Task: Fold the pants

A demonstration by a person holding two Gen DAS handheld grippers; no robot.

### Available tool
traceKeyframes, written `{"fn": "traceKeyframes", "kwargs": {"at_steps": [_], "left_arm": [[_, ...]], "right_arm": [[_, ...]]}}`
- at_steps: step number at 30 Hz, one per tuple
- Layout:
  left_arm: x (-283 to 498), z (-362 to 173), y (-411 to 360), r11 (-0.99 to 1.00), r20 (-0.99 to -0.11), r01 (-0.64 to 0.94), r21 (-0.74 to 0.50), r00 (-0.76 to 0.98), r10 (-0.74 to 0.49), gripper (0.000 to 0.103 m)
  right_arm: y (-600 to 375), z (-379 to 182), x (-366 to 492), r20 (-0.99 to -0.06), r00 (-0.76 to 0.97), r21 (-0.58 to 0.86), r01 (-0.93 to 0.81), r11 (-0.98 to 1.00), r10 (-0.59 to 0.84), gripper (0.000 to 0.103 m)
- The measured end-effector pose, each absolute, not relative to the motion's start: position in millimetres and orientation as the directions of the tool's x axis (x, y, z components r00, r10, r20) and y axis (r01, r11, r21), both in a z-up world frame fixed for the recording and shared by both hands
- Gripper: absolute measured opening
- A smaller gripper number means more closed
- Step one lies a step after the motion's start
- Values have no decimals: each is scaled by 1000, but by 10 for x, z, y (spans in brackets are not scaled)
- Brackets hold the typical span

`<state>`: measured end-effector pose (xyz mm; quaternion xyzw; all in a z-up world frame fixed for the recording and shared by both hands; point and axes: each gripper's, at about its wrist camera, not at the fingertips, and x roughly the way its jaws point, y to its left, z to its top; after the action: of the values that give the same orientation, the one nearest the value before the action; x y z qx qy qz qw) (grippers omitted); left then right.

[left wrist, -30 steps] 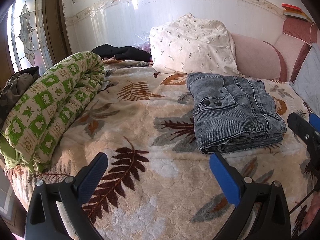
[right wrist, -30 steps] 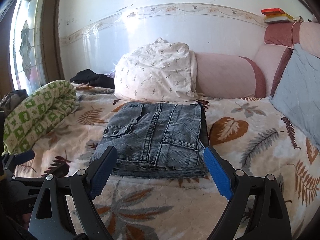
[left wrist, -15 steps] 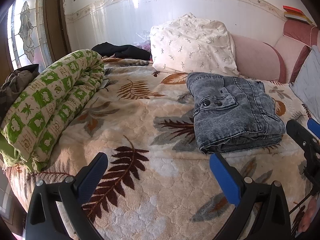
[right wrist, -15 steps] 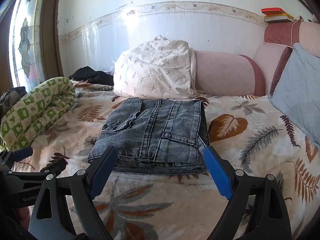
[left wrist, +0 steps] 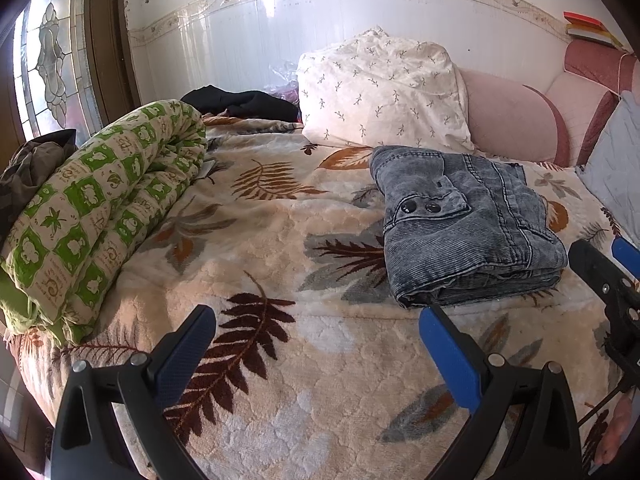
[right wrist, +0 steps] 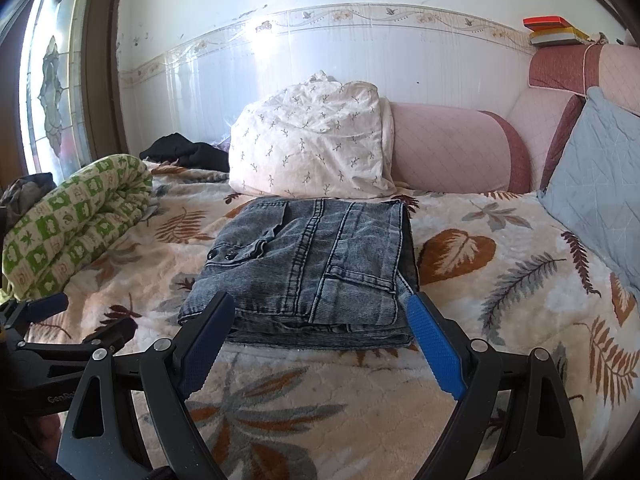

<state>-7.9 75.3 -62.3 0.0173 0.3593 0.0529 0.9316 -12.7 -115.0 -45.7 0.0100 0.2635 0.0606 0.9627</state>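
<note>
Both sets of jaws stand wide apart with nothing between them, which suits a fold that looks finished. The right gripper (right wrist: 316, 336) hangs just short of the pants (right wrist: 316, 268), a squared stack lying flat on the bed (right wrist: 500, 280) straight ahead. The left gripper (left wrist: 316, 344) hangs over bare blanket, the pants ahead to its right, clear of the rolled quilt (left wrist: 100, 208) and pillow (left wrist: 380, 92).

Folded grey pants (right wrist: 312, 268) lie flat on leaf-print blanket (right wrist: 500, 280), right gripper (right wrist: 320, 332) wide open and empty just before their near edge, left gripper (right wrist: 80, 320) low at left, white pillow (right wrist: 312, 148) behind.
</note>
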Motion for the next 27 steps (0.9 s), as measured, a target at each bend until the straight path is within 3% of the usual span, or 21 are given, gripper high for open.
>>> {"fn": "traceKeyframes", "kwargs": {"at_steps": [27], "left_arm": [[-97, -580, 743, 996, -662, -72, 55, 744, 91, 103]], "right_arm": [[-1139, -460, -137, -507, 853, 50, -113, 992, 123, 89]]}}
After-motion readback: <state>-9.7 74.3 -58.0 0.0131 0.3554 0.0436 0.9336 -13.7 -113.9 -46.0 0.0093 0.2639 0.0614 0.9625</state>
